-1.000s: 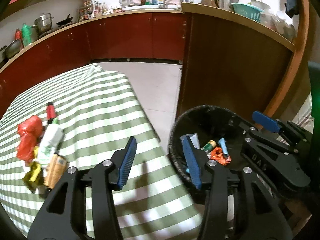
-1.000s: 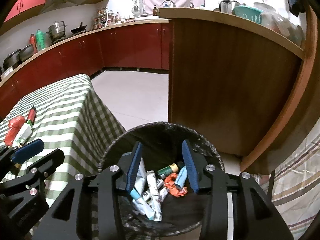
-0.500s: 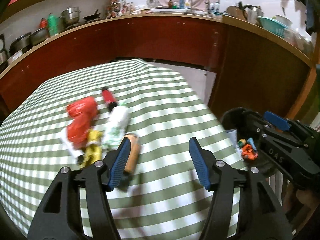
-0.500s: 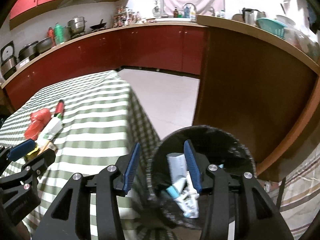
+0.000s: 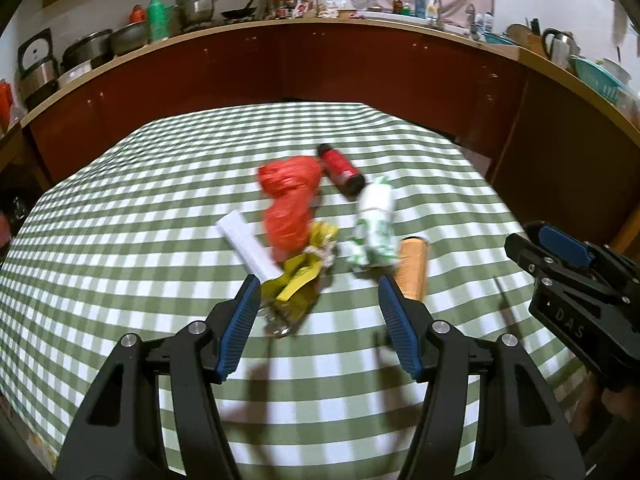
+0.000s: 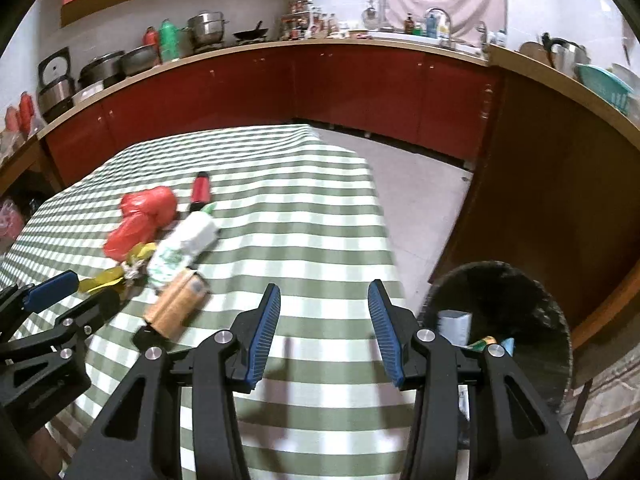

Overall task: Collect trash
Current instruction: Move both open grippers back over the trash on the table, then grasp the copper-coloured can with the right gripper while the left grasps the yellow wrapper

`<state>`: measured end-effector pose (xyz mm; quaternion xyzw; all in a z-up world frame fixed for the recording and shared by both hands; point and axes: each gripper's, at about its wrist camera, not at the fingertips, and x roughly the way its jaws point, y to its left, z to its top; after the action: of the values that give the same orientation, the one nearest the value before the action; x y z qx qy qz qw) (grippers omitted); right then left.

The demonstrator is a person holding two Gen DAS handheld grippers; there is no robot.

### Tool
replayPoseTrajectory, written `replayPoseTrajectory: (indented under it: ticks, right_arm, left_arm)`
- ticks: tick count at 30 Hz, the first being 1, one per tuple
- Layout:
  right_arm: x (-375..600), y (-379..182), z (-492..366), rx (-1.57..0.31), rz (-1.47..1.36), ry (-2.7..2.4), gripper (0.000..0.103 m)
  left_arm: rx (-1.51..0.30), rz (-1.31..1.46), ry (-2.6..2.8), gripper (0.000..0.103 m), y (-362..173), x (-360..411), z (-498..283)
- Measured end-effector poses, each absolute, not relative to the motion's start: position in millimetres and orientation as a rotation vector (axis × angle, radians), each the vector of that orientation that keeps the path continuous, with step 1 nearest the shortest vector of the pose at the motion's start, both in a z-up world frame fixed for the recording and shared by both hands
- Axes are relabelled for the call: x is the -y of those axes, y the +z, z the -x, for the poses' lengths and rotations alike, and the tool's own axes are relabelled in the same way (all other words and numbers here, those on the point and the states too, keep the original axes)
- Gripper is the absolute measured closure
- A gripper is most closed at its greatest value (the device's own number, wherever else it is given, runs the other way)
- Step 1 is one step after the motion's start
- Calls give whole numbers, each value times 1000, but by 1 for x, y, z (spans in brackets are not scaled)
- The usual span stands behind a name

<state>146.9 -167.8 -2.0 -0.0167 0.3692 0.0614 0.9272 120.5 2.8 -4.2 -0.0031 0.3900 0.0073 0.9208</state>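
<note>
A pile of trash lies on the green checked table (image 5: pixel 120 264): a red plastic bag (image 5: pixel 290 200), a red bottle (image 5: pixel 340 168), a white and green package (image 5: pixel 374 222), a tan cylinder (image 5: pixel 412 266), a yellow wrapper (image 5: pixel 298 280) and a white paper strip (image 5: pixel 246 246). My left gripper (image 5: pixel 316 320) is open and empty, just short of the yellow wrapper. My right gripper (image 6: pixel 324 330) is open and empty above the table's right part; it shows at the right of the left wrist view (image 5: pixel 560 248). A black bin (image 6: pixel 500 308) with trash stands on the floor right of the table.
Red kitchen cabinets (image 5: pixel 320 68) with pots and bottles on the counter curve behind the table. A brown counter wall (image 6: pixel 560 184) rises behind the bin. Tiled floor (image 6: pixel 420 188) lies between table and cabinets.
Both grippers swung left, away from the bin and toward the table. The trash pile now lies straight ahead of my left gripper. Both stayed open and empty.
</note>
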Motion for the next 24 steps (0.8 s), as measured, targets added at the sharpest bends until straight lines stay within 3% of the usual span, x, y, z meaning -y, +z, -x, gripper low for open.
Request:
replayPoseTrajectory:
  ticks: [24]
  right_arm:
    - [91, -18, -151, -853, 115, 198, 53]
  left_arm:
    - [-798, 75, 44, 44, -5, -64, -107]
